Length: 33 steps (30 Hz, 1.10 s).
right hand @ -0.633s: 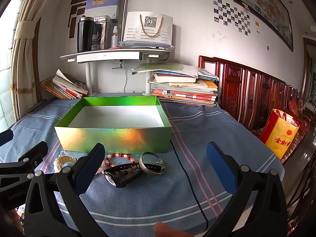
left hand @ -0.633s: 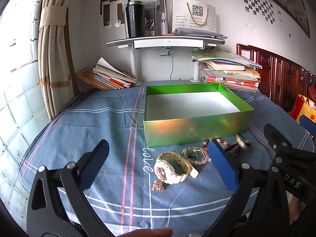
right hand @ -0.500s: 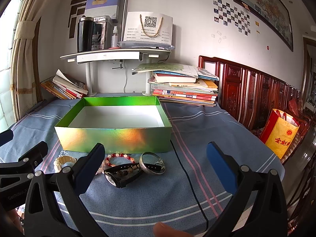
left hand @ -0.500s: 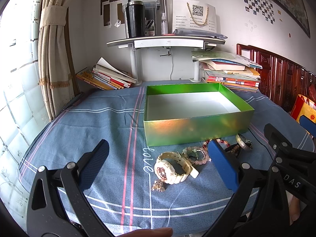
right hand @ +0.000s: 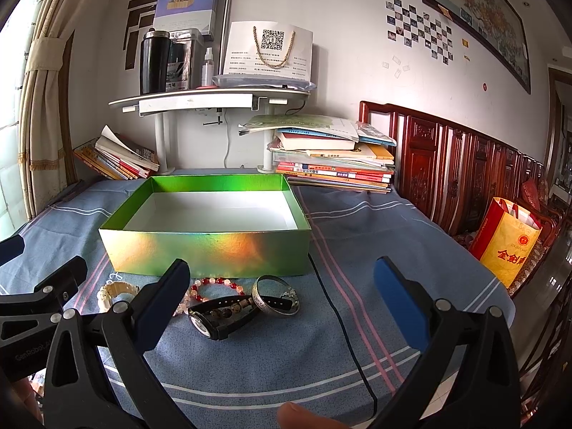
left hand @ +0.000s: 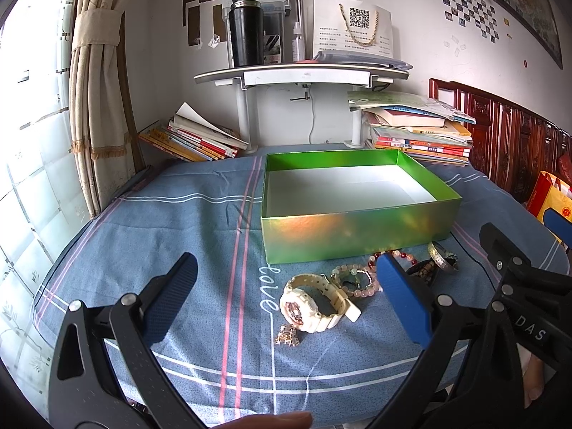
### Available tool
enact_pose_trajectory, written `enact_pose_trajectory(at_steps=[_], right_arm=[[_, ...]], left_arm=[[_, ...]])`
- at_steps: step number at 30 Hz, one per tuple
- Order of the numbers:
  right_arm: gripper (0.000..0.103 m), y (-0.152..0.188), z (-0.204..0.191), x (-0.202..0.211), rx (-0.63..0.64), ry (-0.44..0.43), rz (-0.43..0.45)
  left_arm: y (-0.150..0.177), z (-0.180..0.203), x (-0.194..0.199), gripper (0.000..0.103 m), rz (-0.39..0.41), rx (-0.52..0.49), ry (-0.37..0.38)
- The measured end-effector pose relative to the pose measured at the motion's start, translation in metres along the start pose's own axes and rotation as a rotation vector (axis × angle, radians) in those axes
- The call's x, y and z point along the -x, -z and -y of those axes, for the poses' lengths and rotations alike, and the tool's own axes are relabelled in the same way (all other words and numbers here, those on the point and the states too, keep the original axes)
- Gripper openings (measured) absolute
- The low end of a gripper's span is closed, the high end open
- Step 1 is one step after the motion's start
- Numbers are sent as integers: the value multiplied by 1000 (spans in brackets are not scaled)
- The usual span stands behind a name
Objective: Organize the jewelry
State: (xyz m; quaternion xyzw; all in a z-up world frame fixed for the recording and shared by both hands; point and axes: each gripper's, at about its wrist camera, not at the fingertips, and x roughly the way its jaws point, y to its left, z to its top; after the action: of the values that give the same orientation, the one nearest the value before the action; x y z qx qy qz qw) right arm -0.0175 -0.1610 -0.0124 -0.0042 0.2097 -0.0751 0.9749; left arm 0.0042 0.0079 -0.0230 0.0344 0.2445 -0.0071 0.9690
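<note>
An empty green box (left hand: 357,236) (right hand: 203,250) with a white floor stands on the blue cloth. In front of it lie a cream watch (left hand: 311,304) (right hand: 114,291), a small gold trinket (left hand: 287,336), a pink bead bracelet (left hand: 354,280), a red bead bracelet (right hand: 218,282), a black watch (right hand: 223,316) and a silver bangle (right hand: 275,296) (left hand: 441,257). My left gripper (left hand: 286,304) is open and empty, hovering just short of the cream watch. My right gripper (right hand: 282,304) is open and empty, hovering over the black watch and bangle.
A thin black cable (right hand: 343,325) runs across the cloth right of the jewelry. Book stacks (right hand: 332,164) (left hand: 193,143) and a white shelf stand (left hand: 300,75) sit behind the box. A red-yellow bag (right hand: 507,246) stands off the right edge by a wooden bench.
</note>
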Motion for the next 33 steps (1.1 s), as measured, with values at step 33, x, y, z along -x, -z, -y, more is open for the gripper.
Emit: enact_pose_trajectory(at_steps=[33], right_arm=[[101,4,2,-22,-17,-7,-120]], left_arm=[[-4,-2,-14,99,-118,-6,-38]])
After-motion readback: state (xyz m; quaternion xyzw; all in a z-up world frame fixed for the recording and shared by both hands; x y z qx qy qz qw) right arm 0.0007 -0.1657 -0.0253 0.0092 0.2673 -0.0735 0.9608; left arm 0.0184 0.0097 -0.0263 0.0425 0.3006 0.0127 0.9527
